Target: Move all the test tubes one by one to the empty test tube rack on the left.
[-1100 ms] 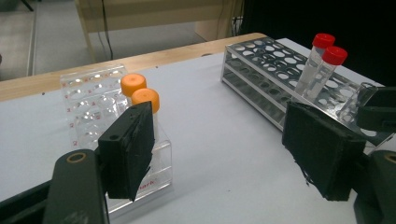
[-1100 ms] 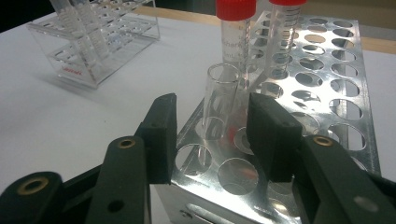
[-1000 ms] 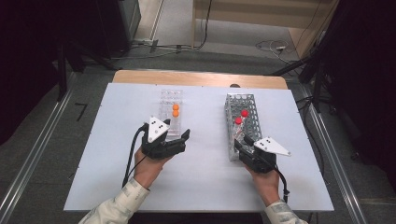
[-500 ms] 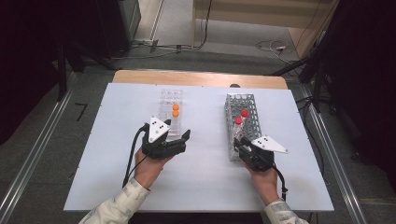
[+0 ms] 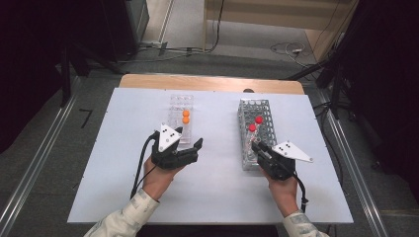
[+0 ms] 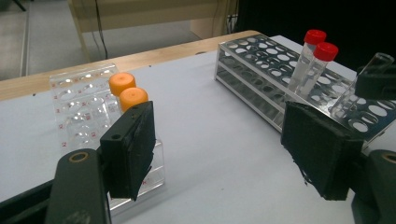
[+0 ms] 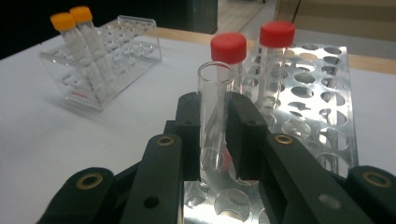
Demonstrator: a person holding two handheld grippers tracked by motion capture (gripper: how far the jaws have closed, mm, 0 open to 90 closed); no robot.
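Observation:
An uncapped clear tube [image 7: 215,107] stands upright at the near end of the metal rack [image 5: 267,106]. My right gripper [image 7: 217,126] is shut on it; its jaws have just been closing onto its sides. Two red-capped tubes [image 7: 229,46] stand in the same rack just behind it. My left gripper [image 5: 189,139] rests open on the table with nothing between its pads [image 6: 133,149], right beside the near end of the clear plastic rack [image 5: 180,101]. That rack holds two orange-capped tubes [image 6: 128,91]. The left gripper view also catches the clear tube [image 6: 359,84] in the right gripper [image 6: 378,77].
The white table [image 5: 217,197] lies on a wooden board [image 5: 207,81] whose far edge shows. Between the two racks is a bare strip of table. Cables and a dark floor lie beyond the far edge.
The right gripper's jaws have drawn in around the clear tube at the rack's near end. Both hands stay almost where they were.

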